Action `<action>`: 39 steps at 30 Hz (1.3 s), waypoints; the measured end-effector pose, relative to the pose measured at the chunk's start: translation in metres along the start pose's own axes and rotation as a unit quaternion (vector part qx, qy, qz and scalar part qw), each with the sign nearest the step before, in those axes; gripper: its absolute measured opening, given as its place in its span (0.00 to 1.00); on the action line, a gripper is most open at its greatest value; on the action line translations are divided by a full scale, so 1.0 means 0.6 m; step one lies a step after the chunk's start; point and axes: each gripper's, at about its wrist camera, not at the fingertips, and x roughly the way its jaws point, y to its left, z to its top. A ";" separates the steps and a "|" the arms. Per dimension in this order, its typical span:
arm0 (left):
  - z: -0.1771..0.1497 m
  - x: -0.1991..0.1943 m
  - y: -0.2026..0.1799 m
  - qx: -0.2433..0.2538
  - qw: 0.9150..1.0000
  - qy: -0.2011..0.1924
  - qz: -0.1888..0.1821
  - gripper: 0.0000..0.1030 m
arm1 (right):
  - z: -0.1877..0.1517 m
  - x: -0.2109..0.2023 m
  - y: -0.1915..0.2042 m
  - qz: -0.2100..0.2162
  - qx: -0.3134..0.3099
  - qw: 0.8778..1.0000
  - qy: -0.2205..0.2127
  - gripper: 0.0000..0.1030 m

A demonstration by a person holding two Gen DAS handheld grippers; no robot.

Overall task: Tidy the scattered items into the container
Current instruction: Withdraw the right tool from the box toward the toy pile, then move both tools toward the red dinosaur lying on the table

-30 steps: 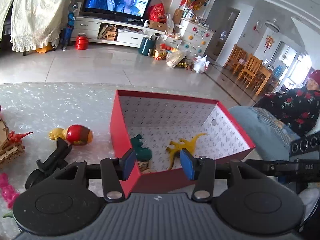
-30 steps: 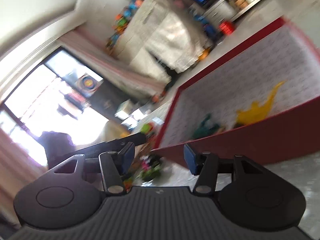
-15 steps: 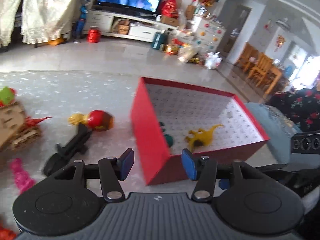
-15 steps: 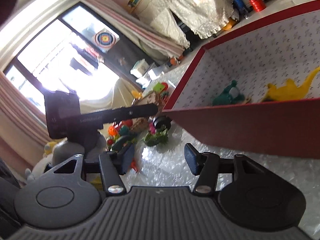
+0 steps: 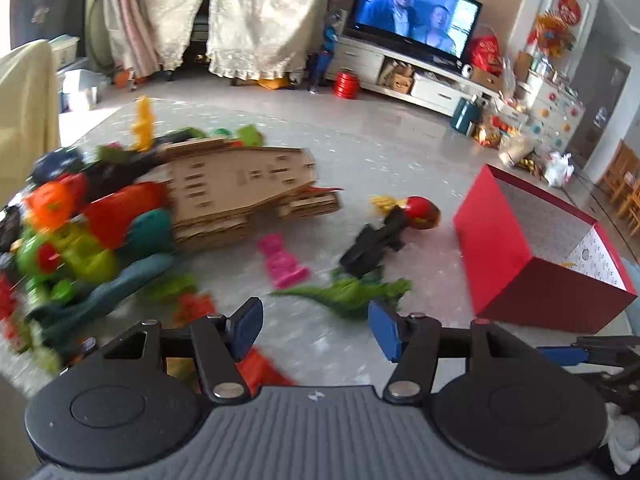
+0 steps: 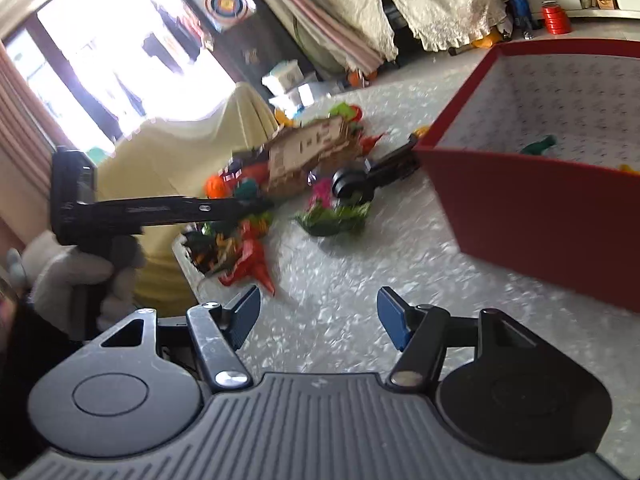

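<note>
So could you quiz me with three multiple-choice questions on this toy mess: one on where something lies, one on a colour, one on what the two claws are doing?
1. The green dinosaur lies:
A. in the box
B. on the table outside the box
C. in a claw

2. The box outside is:
A. red
B. blue
C. yellow

3. The left gripper and right gripper are:
A. both holding toys
B. one holding a toy
C. both empty

Answers: 1 B, it lies left of the box. 2 A, red walls. 3 C, nothing between either's opening jaws.

No legible text is found; only faint, unreadable lettering is seen on the black bar [image 6: 160, 210] beside the toy pile [image 6: 248, 240].
</note>
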 end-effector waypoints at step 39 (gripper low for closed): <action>-0.050 -0.021 0.127 -0.084 0.994 -0.023 0.062 0.60 | -0.054 0.214 0.160 -0.128 -0.237 0.961 0.056 0.10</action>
